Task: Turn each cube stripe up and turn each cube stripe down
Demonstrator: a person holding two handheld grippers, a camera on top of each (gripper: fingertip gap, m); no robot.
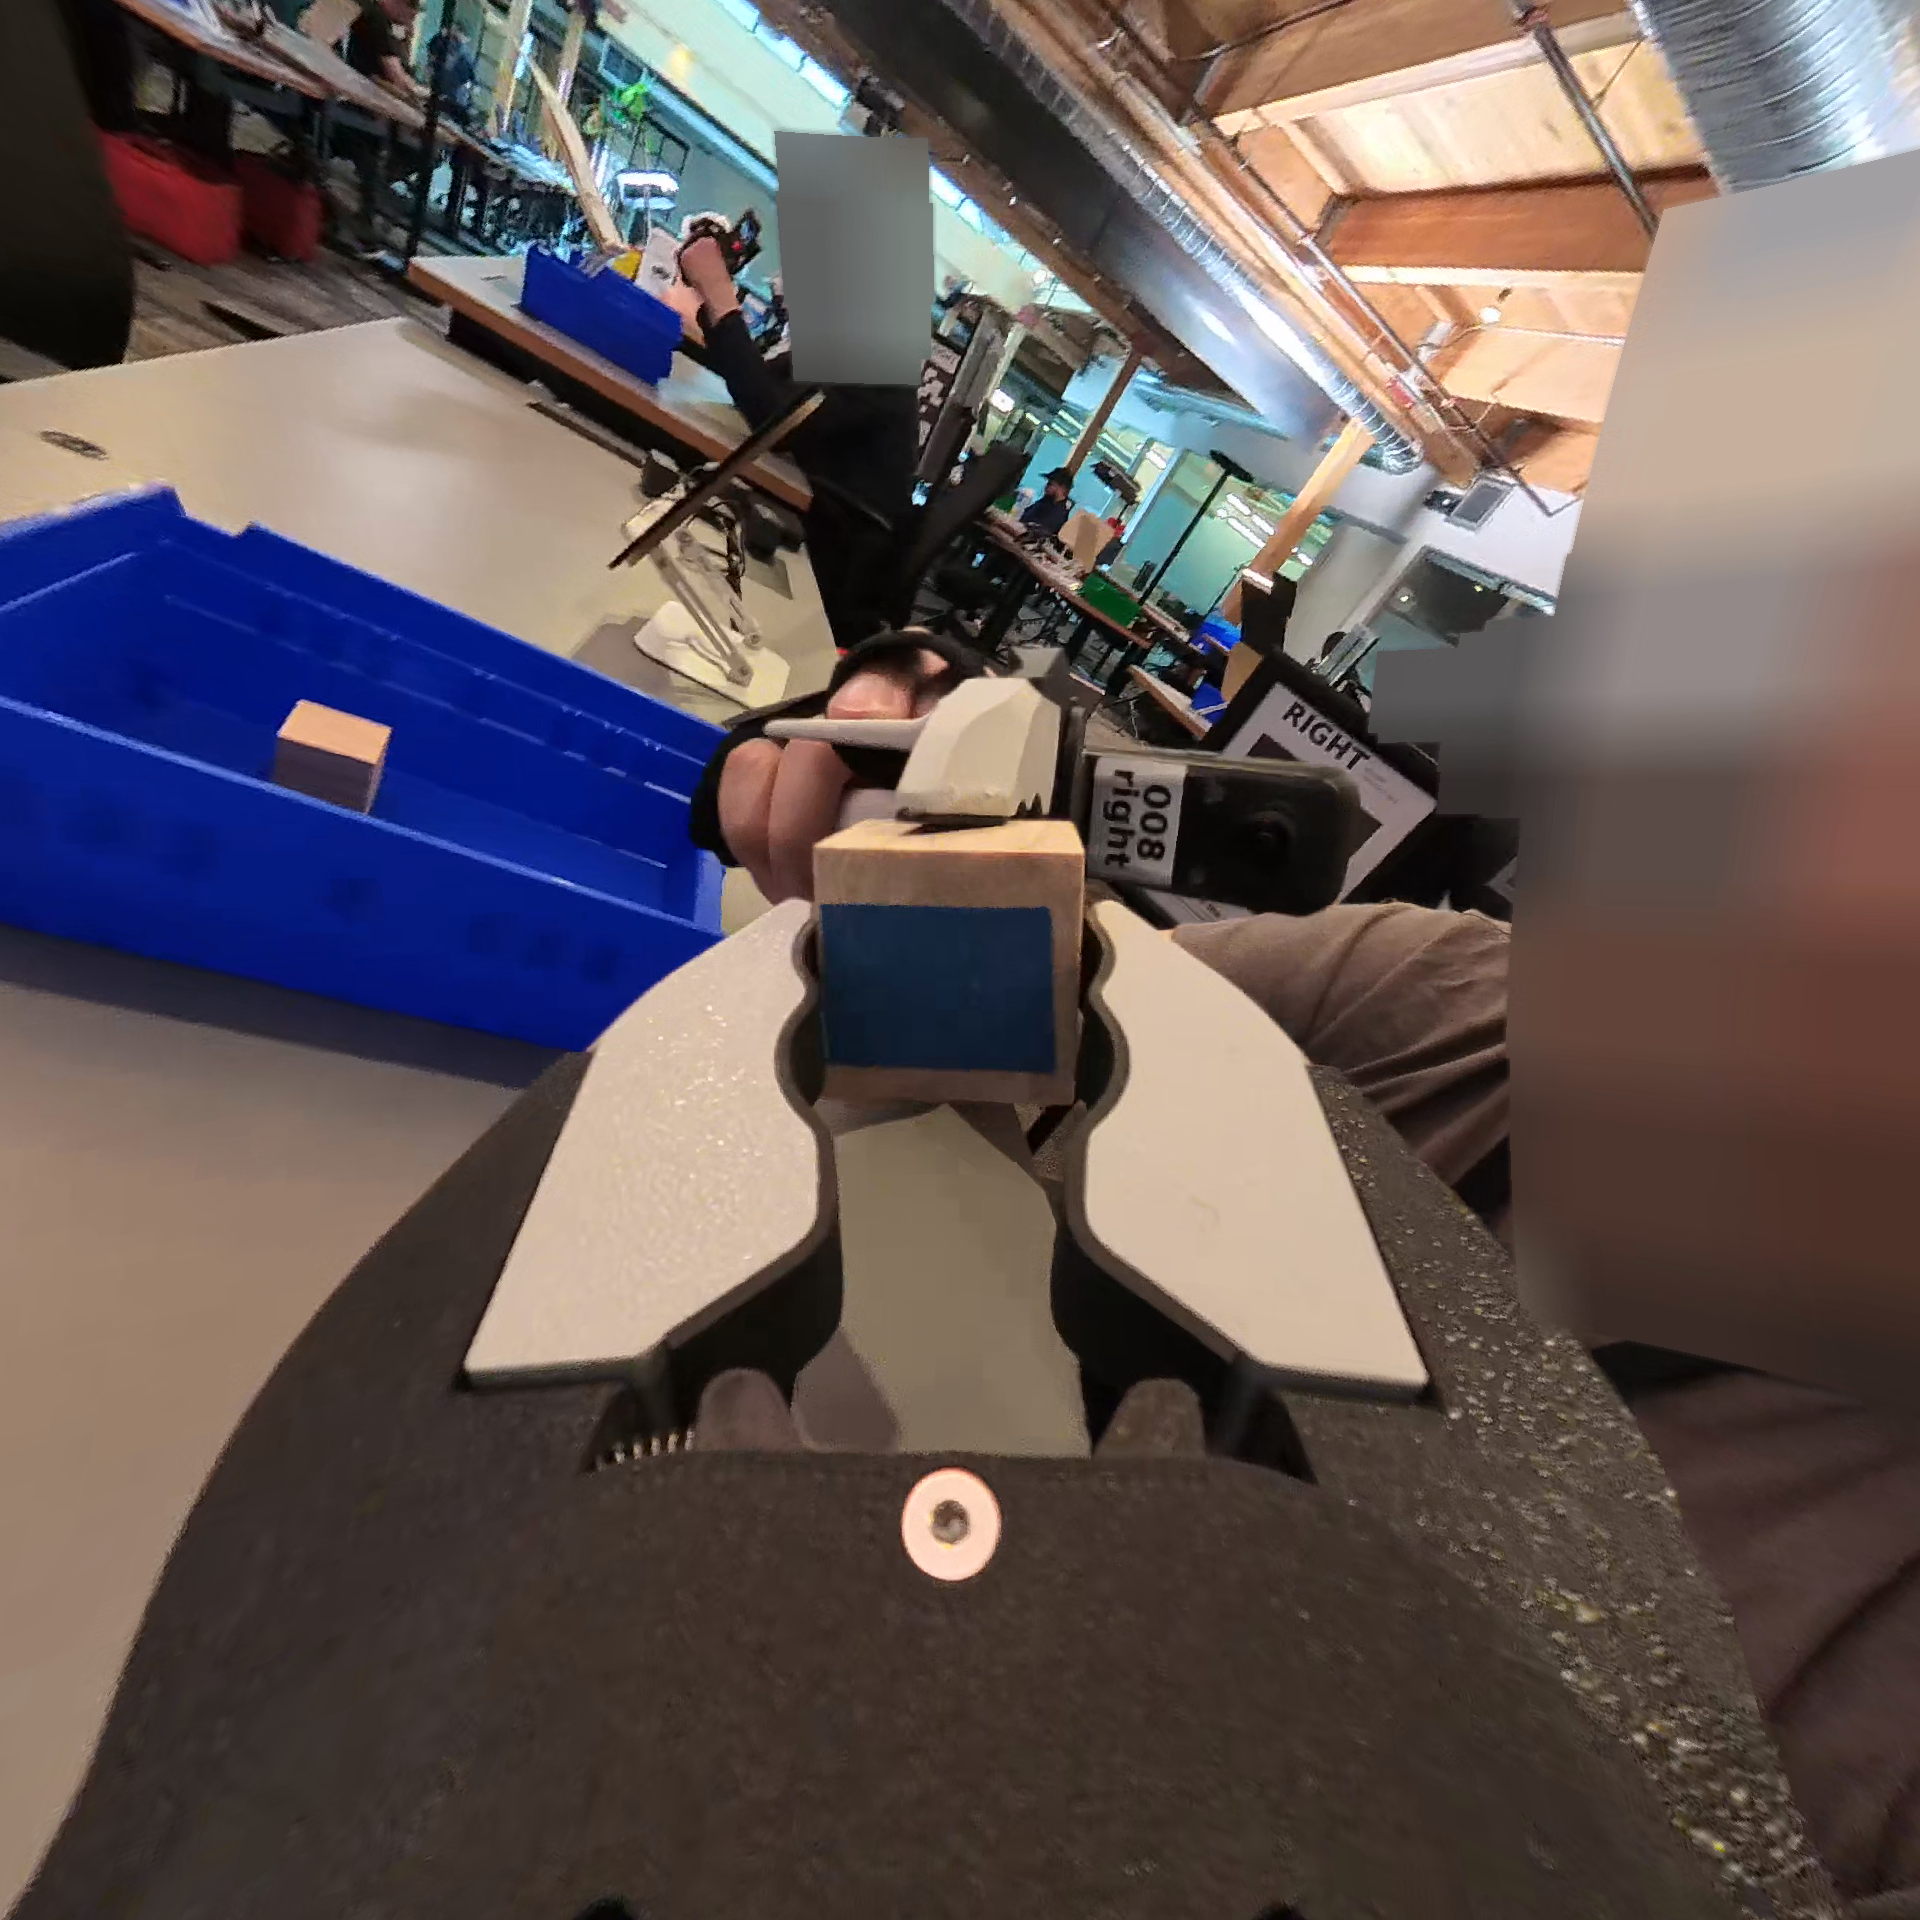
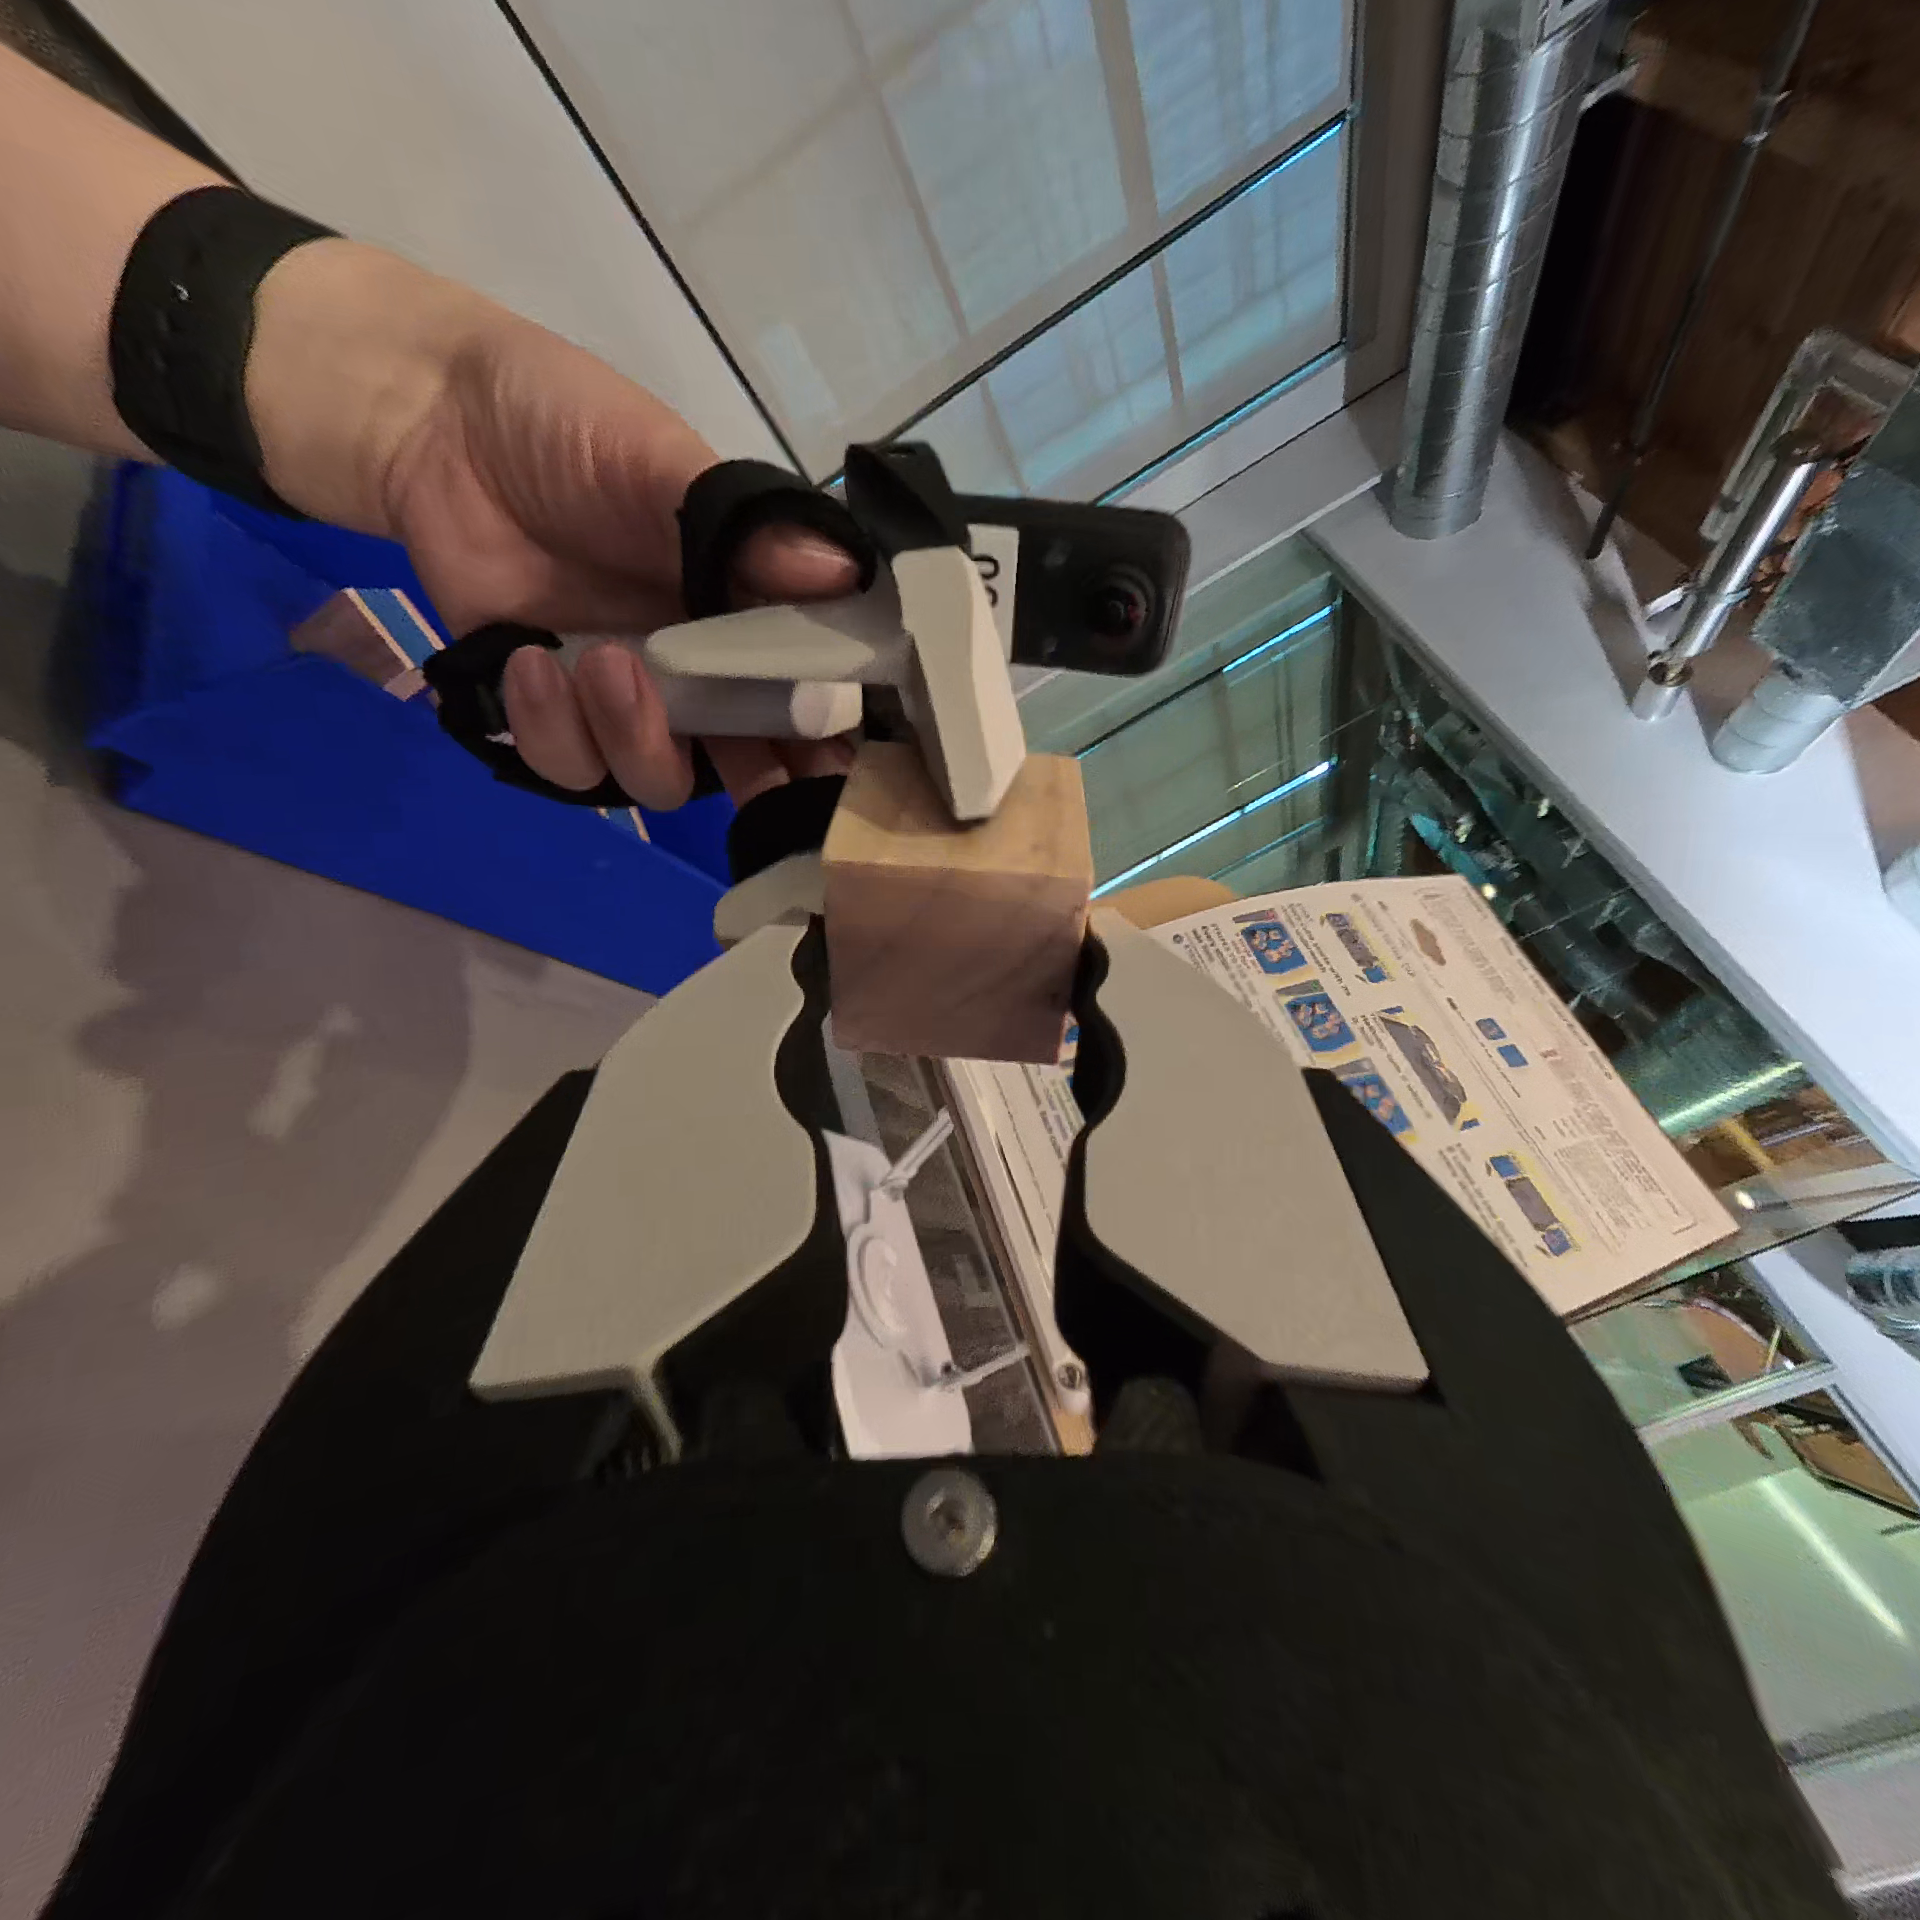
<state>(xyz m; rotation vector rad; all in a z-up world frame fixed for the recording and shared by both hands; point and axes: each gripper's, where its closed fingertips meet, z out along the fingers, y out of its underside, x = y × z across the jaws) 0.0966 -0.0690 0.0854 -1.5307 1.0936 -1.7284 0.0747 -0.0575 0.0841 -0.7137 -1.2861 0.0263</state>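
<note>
One wooden cube [image 1: 940, 992] is held in the air above the table's near edge by both grippers at once. My left gripper [image 1: 945, 971] is shut on its left and right sides, and a blue face of the cube faces the left wrist camera. My right gripper [image 2: 951, 977] is shut on the same cube [image 2: 951, 966], which shows bare wood in the right wrist view. Each gripper's fingers [image 1: 977, 748] [image 2: 961, 707] press on the cube's top and underside in the other's view. A second cube [image 1: 332, 764] with a dark side sits inside the blue bin [image 1: 312, 935].
The blue bin [image 2: 416, 810] stands on the grey table [image 1: 260, 1195] to the left of the grippers. A printed instruction sheet [image 2: 1455, 1091] leans on a stand to the right. A white-footed stand [image 1: 717, 582] is behind the bin. People sit at far tables.
</note>
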